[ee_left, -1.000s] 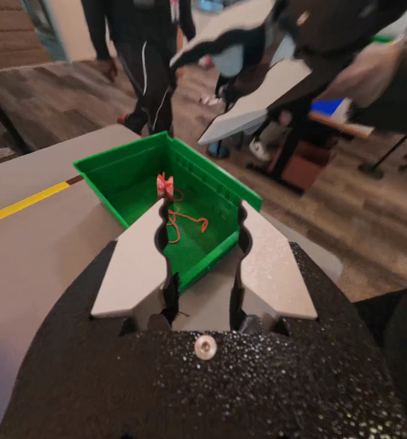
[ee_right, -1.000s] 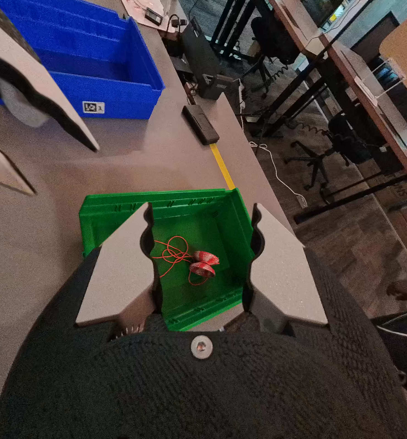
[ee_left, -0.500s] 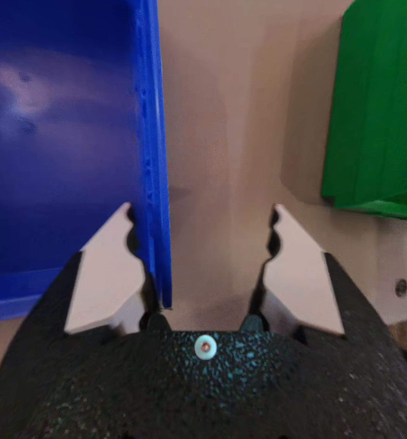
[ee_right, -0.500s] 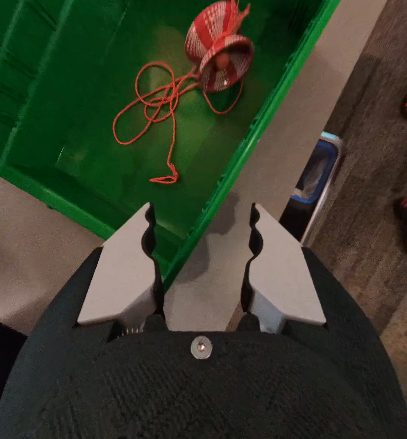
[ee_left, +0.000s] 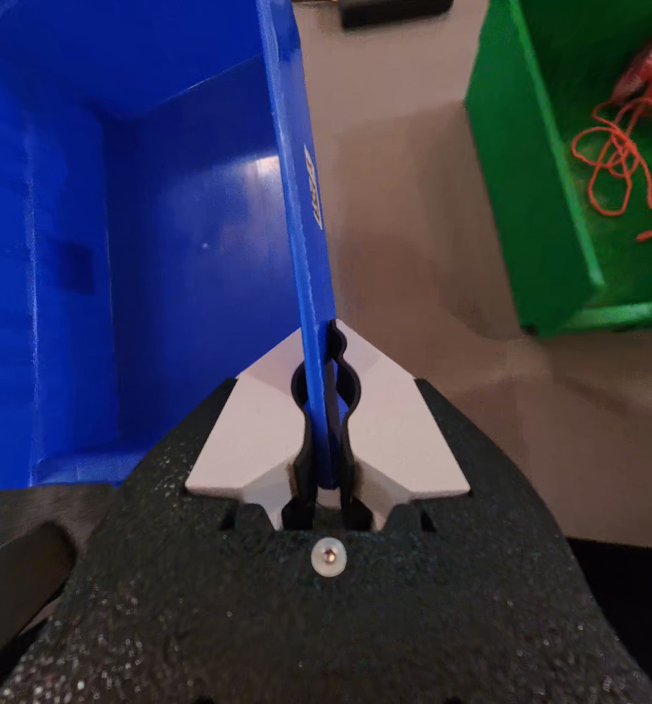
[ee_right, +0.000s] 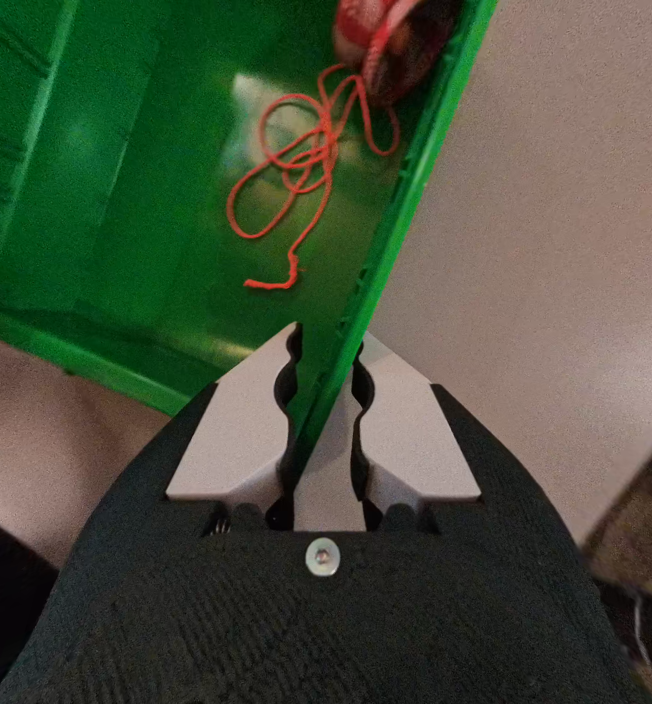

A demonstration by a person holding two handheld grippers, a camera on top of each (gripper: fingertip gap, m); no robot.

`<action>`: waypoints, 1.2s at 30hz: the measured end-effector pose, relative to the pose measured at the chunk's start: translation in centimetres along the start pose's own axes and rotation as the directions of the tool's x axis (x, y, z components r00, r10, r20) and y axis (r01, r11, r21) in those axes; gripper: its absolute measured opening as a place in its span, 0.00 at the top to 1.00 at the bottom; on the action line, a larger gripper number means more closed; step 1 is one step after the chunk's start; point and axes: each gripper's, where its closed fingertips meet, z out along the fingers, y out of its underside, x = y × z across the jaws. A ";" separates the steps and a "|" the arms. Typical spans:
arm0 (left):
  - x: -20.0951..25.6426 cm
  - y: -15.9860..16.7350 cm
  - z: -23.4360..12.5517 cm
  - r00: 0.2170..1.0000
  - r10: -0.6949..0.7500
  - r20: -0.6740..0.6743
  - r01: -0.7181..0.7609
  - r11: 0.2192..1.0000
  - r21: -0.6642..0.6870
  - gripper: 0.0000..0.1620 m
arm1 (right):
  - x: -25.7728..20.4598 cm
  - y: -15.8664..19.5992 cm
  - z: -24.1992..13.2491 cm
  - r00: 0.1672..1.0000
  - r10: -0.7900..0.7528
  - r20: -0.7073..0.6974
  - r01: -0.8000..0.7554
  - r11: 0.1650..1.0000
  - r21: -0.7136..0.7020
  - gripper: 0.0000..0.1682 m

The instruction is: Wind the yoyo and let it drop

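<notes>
A red-and-white yoyo (ee_right: 385, 38) lies in a green bin (ee_right: 88, 190), against its right wall, with its orange string (ee_right: 297, 171) loose and tangled on the bin floor. My right gripper (ee_right: 330, 333) is shut on that wall near the bin's near corner. In the left wrist view the green bin (ee_left: 526, 190), the yoyo (ee_left: 651, 72) and the string (ee_left: 617, 152) show at the right. My left gripper (ee_left: 318, 335) is shut on the right wall of an empty blue bin (ee_left: 164, 228).
Both bins stand on a grey table (ee_left: 412, 266), with a strip of bare top between them. A dark flat object (ee_left: 393, 15) lies at the far edge. The table edge and floor (ee_right: 640, 533) show at the lower right of the right wrist view. About 35 cm separates my left fingertips from my right.
Both grippers were open and have closed: the left on the blue bin's wall, the right on the green bin's wall after moving closer. The yoyo has not moved.
</notes>
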 end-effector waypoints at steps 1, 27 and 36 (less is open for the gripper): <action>-0.6 0.2 -1.4 0.999 0.019 0.026 -0.019 1.000 0.010 0.99 | -3.2 -0.6 0.6 0.992 -0.085 0.088 0.085 0.996 0.010 0.80; 42.5 -7.3 0.9 0.480 0.726 -0.493 -0.600 0.681 0.420 0.99 | 20.7 -2.2 -23.6 0.786 0.082 -0.613 0.374 0.726 0.577 0.80; 42.9 -4.7 10.7 0.689 0.606 -0.398 -0.567 0.792 0.224 0.98 | 19.0 2.6 -21.6 0.836 0.038 -0.547 0.324 0.771 0.548 0.80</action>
